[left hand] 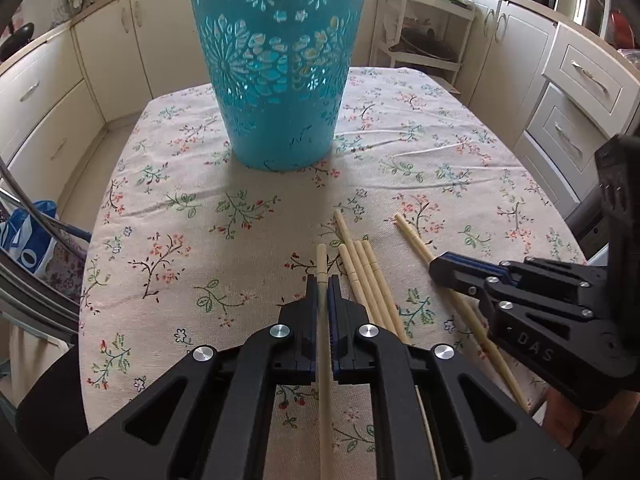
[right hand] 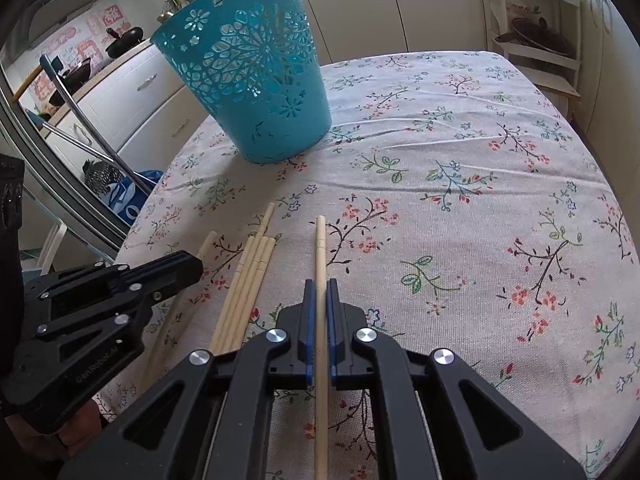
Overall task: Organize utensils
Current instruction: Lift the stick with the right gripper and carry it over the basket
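Observation:
A teal perforated bucket point(left hand: 280, 76) stands on the floral tablecloth at the far side; it also shows in the right wrist view point(right hand: 256, 76). My left gripper point(left hand: 322, 286) is shut on a wooden chopstick point(left hand: 322, 264) that runs between its fingers. My right gripper point(right hand: 320, 292) is shut on another chopstick point(right hand: 320, 248). Several loose chopsticks point(left hand: 364, 272) lie on the cloth between the two grippers, also seen in the right wrist view point(right hand: 250, 276). The right gripper point(left hand: 444, 268) shows at the right of the left wrist view, the left gripper point(right hand: 192, 266) at the left of the right wrist view.
The table point(right hand: 460, 152) has a rounded edge with a floral cloth. Cream kitchen cabinets point(left hand: 580, 92) surround it. A metal chair frame point(right hand: 80, 120) and a blue bag point(left hand: 28, 236) stand at the table's left side. A white shelf rack point(left hand: 424, 32) stands beyond the table.

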`<action>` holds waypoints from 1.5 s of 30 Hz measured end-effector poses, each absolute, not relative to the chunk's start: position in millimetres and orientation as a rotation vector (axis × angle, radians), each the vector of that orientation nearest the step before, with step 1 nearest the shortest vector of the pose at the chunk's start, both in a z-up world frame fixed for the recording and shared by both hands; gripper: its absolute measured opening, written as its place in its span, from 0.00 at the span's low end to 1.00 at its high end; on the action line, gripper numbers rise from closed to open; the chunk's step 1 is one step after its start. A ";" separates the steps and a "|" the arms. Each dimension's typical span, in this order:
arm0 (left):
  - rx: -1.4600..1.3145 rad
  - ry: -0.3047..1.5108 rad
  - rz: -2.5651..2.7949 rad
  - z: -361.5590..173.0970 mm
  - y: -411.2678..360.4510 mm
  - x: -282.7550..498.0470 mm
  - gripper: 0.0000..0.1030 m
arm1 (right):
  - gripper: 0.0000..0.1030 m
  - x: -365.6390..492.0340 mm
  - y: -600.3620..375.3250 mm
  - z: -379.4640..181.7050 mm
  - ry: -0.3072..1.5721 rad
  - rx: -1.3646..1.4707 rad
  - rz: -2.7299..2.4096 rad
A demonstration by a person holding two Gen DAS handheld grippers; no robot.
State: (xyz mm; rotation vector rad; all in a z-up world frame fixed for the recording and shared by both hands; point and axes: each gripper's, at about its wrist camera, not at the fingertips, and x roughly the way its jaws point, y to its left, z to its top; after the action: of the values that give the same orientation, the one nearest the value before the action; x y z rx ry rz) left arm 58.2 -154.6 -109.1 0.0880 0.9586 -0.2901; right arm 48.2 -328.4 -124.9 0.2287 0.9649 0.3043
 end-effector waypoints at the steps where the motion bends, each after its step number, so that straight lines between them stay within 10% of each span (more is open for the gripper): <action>1: 0.084 0.949 -0.295 -105.0 -154.1 56.9 0.05 | 0.06 47.9 -330.3 -125.1 0.963 0.246 0.307; 29: -0.138 0.326 -0.302 125.7 -114.3 130.5 0.05 | 0.06 37.7 -347.3 -133.1 0.937 0.437 0.330; 45: -0.226 0.268 -0.199 93.4 -132.0 242.2 0.05 | 0.06 41.5 -351.5 -138.6 0.924 0.482 0.355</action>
State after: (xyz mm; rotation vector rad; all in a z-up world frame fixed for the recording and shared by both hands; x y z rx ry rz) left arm 242.2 -132.0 93.4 -0.2261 0.2681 -0.1987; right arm 41.5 -351.5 -138.6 0.4815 0.9235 0.3547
